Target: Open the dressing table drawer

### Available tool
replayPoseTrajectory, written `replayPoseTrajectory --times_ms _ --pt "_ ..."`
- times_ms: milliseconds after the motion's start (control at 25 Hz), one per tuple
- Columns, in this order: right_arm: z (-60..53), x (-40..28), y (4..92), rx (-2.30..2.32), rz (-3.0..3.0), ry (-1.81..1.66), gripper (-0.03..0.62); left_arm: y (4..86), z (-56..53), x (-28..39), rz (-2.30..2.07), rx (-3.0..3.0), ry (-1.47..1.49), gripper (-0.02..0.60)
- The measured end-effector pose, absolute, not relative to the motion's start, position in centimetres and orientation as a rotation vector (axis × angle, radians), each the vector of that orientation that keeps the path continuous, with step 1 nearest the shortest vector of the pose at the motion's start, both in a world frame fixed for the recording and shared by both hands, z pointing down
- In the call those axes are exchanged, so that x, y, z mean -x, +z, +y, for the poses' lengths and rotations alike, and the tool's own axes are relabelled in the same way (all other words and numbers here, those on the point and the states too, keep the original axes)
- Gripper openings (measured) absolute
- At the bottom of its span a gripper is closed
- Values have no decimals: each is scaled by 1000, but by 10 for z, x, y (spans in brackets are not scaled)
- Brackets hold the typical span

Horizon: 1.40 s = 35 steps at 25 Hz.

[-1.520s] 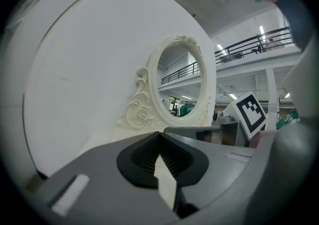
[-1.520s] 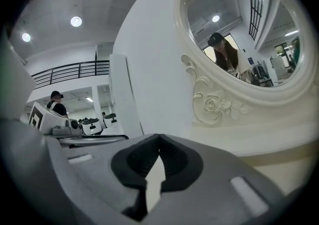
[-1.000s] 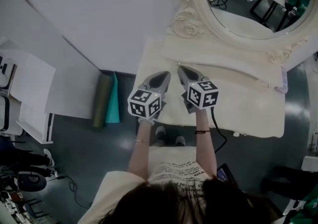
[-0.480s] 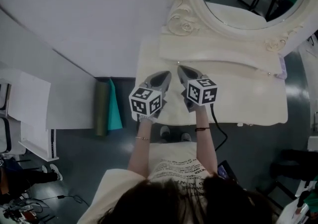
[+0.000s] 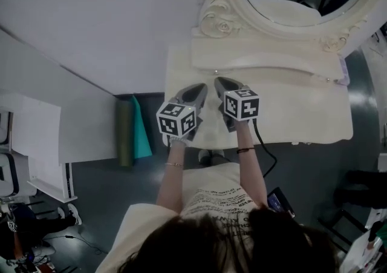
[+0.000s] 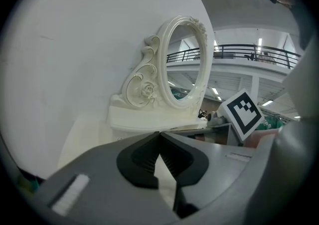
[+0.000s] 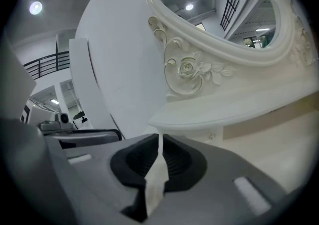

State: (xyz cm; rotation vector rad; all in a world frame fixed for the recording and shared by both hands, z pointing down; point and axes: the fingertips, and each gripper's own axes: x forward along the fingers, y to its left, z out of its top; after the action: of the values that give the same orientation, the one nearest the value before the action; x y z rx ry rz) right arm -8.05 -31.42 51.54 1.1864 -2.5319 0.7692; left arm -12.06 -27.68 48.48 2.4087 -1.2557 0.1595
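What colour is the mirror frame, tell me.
The mirror frame is cream white; clearest in the right gripper view.

Ahead of the left gripper [image 5: 203, 88] the mirror [image 5: 278, 8] is cut by the top edge (head view); beneath the gripper, the table [image 5: 302, 117] front hides under its top.

An olive rolled mat [image 5: 125, 132] lies at nine o'clock, just beside a teal sheet [image 5: 140, 129], below the white wall [image 5: 91, 17]; white boards [image 5: 36, 138] stand farther left.
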Motion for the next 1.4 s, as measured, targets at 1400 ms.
replayPoseTrajectory --times_ms 1400 --pt "-363 80 579 -1290 -2301 930 129 524 -312 136 -1295 -2295 209 -2"
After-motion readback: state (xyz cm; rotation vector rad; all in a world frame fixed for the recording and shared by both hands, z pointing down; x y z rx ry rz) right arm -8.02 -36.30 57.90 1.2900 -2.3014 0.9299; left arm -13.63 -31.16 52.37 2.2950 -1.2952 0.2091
